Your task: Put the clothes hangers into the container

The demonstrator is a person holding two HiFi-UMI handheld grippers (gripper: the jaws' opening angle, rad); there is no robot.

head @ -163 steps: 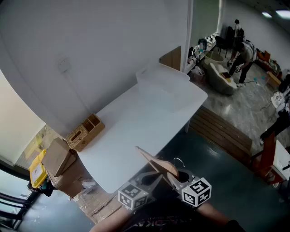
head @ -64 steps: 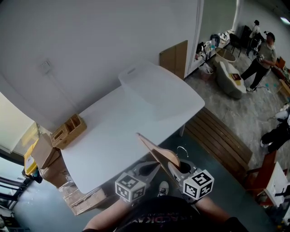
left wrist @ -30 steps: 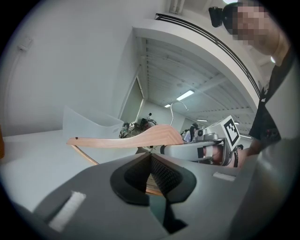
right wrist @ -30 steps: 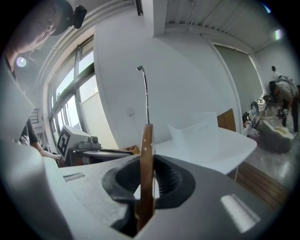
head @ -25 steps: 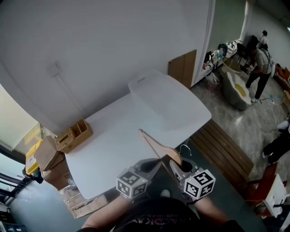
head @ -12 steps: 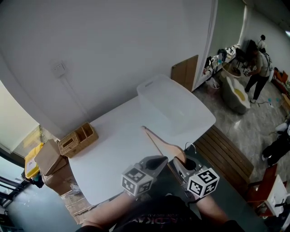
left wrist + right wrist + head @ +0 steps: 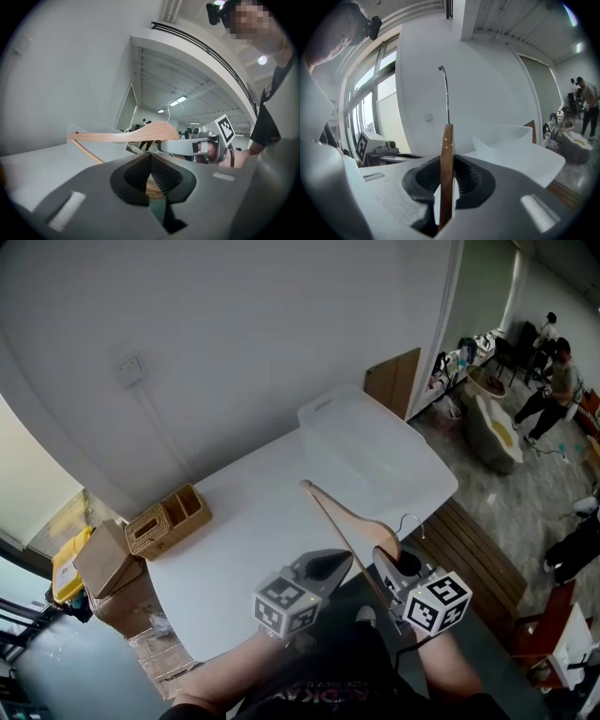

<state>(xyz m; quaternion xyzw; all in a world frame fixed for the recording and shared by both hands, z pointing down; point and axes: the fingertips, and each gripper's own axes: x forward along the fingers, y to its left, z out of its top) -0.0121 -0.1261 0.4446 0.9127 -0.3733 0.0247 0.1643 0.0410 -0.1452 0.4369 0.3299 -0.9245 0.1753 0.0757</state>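
Holding: the wooden clothes hanger (image 7: 349, 518) is clamped by the right gripper (image 7: 387, 562); in the right gripper view the jaws of the right gripper (image 7: 446, 187) are closed on its flat wooden body (image 7: 446, 154), which is seen edge-on and upright between them.
Hook: the metal hook (image 7: 446, 91) is seen rising above the wood in the right gripper view; in the head view it (image 7: 410, 519) is found past the near edge of the table.
Hanger position: it is carried in the air over the near part of the white table (image 7: 234, 521); its far tip is directed to the container and is not inside it.
Container: the clear plastic container (image 7: 361, 442) is placed on the far right part of the table, open at the top; nothing can be made out in it.
Left gripper: the left gripper (image 7: 328, 565) is kept just beside the right one; in the left gripper view its jaws (image 7: 151, 172) are pressed together with nothing between them, and the hanger (image 7: 124, 136) is seen beyond them.
Other things: a woven basket (image 7: 169, 518) is set at the left end of the table, and a cardboard box (image 7: 103, 559) is seen on the floor beside it.
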